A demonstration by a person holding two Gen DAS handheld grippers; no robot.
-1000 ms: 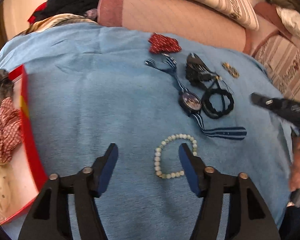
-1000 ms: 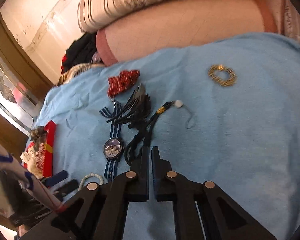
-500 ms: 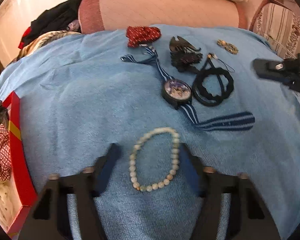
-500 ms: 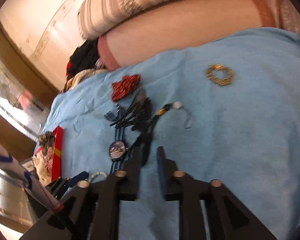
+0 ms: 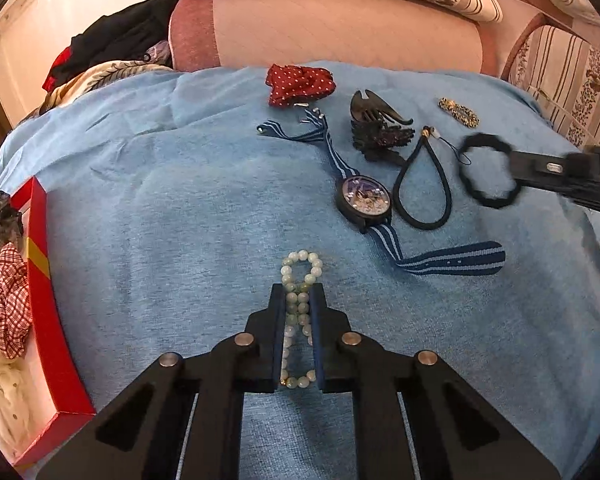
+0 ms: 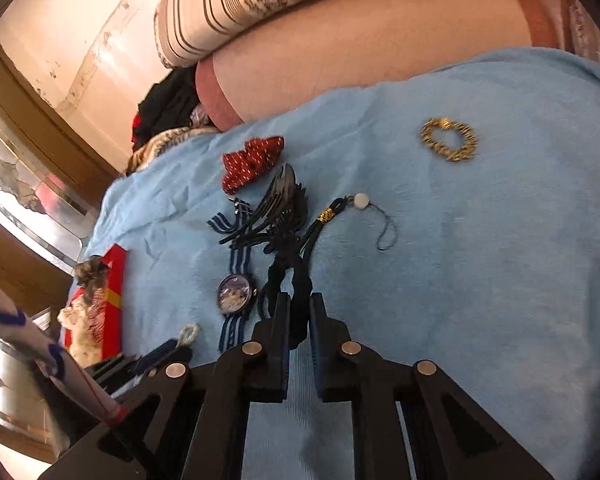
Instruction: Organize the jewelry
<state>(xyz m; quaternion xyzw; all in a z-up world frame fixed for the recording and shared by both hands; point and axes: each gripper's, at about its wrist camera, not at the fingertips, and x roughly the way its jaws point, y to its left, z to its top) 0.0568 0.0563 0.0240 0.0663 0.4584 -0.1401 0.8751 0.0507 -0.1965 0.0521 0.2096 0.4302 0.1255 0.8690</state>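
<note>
Left wrist view: the left tool (image 5: 297, 300) is closing on the pale green bead bracelet (image 5: 300, 280), squeezing it narrow for lifting; the right tool (image 5: 514, 168) grips the black scalloped hair tie (image 5: 485, 168).

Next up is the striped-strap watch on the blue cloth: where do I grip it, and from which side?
Take the watch by the long strap lying flat toward the near right, not the round case. Come from above, tongs across the strap's width: it is thin, straight and free there, while the case sits close against the dark cord loop and the far strap end is bunched by the red polka-dot bow.
</note>
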